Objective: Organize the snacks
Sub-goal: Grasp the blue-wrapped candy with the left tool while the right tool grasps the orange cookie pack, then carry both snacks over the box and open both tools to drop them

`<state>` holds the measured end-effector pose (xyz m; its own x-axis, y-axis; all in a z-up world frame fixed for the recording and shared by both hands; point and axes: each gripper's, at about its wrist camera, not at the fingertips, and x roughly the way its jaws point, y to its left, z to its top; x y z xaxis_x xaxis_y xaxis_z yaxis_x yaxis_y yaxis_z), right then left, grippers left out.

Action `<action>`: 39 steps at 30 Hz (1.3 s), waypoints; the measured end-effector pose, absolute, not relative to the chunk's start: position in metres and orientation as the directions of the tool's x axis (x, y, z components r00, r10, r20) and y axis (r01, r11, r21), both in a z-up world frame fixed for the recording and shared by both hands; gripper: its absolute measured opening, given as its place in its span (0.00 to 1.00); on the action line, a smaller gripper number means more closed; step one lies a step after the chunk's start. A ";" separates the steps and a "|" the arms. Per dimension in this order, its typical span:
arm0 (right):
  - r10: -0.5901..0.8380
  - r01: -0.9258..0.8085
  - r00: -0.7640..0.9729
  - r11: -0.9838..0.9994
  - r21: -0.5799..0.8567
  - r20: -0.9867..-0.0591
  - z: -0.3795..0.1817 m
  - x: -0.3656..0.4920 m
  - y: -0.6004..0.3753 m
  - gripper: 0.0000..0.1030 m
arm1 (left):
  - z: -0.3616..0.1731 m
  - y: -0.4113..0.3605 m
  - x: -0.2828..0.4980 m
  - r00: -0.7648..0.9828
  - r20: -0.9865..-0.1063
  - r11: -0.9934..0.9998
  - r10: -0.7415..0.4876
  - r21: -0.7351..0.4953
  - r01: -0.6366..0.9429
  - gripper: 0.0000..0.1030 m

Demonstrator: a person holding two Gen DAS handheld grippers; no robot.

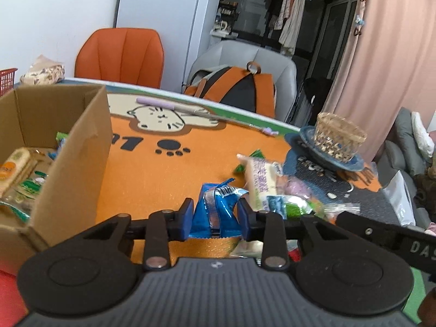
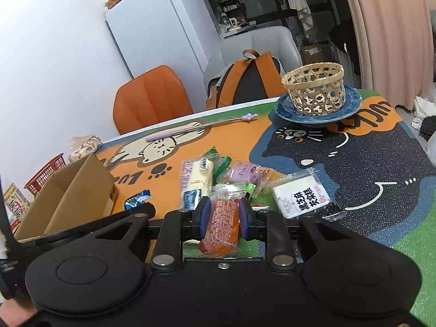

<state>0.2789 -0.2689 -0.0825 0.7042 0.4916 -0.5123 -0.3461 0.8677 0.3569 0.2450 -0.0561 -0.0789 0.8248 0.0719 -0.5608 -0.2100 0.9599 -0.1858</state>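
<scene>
my left hand-held gripper (image 1: 215,212) was clamped on a blue foil snack packet (image 1: 218,204), its pads pressing both sides of the crumpled wrapper, the packet raised just above the counter (image 1: 152,174). my right hand-held gripper (image 2: 223,218) was closed on an orange snack packet (image 2: 222,224), held lengthwise between the pads over the loose pile of snacks (image 2: 218,174) near the middle of the counter. the open cardboard box (image 1: 68,141) stood at the left, already holding several wrapped snacks. in my judgement the step in hand was carrying both packets to that box. to do it well i needed to keep firm pressure on the slippery foil, lift clear of the box's near wall before crossing it, move the left packet first so the two tools did not collide, and release only once each packet was inside the walls. the woven basket (image 2: 313,90) on its blue plate (image 2: 351,109) stood well apart from the path.
</scene>
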 end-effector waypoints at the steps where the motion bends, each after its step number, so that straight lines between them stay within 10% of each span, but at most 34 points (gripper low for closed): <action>1: 0.493 -0.349 0.706 0.867 0.356 -0.509 -0.081 0.277 -0.269 0.24 | -0.076 -0.056 0.242 0.829 -0.555 0.960 0.069 -0.190 -0.207 0.31; 39: 0.559 -0.477 0.698 0.829 0.292 -0.448 -0.033 0.243 -0.195 0.24 | -0.018 0.023 0.176 0.891 -0.434 0.921 0.133 -0.279 -0.273 0.25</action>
